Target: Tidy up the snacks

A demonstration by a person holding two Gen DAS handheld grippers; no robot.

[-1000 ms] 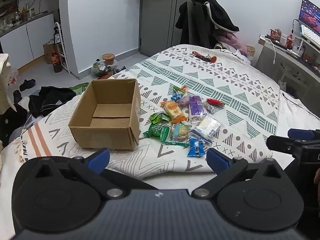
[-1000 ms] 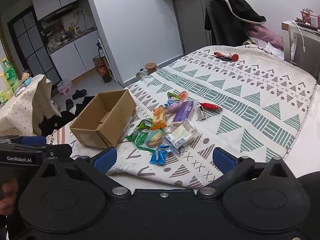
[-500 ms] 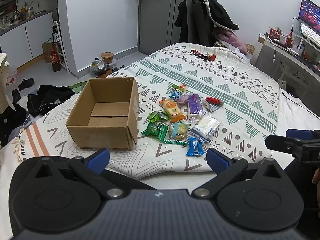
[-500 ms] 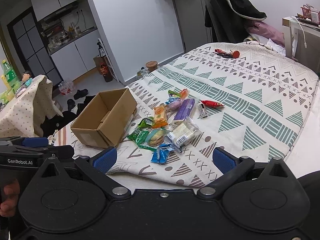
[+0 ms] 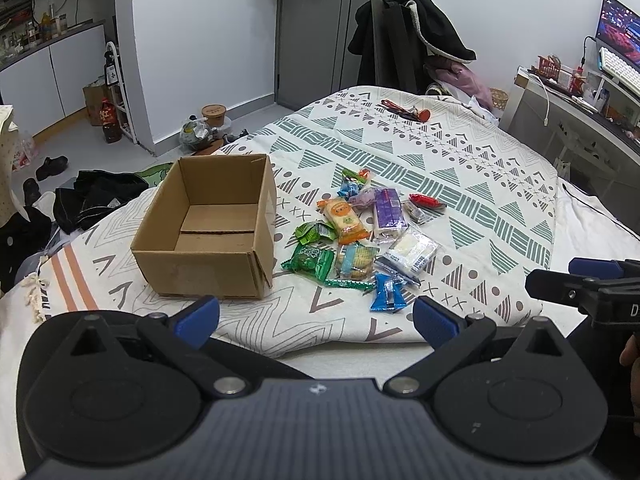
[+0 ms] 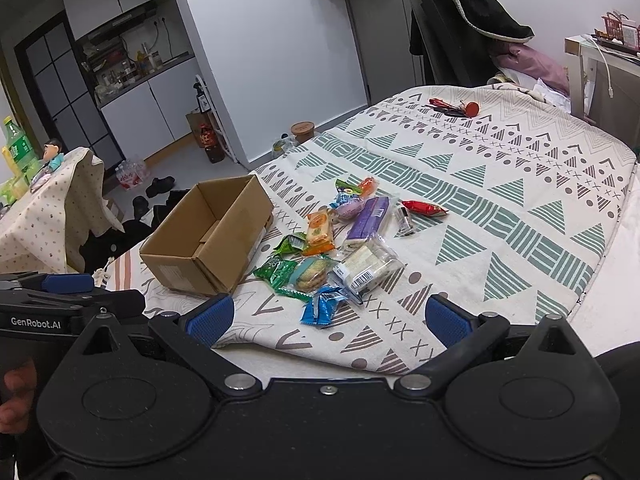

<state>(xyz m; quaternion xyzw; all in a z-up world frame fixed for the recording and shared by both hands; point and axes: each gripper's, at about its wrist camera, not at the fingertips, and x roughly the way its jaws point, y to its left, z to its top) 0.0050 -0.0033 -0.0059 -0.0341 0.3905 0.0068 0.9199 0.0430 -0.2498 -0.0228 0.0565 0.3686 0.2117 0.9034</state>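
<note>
The snacks [image 5: 360, 236] lie heaped on the bed [image 5: 480, 208], at 3 o'clock of the empty cardboard box [image 5: 208, 228]. Sorting seems not yet begun. Left gripper [image 5: 316, 318] and right gripper [image 6: 328, 318] hover short, fingers wide; next, one likely reaches the blue packet [image 6: 322, 306].

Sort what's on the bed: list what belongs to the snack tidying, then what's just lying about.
For the job:
cardboard box, open, nothing visible inside
snack pile beside it
left gripper and right gripper, both open, holding nothing

Lying about:
red and black items at the far end
</note>
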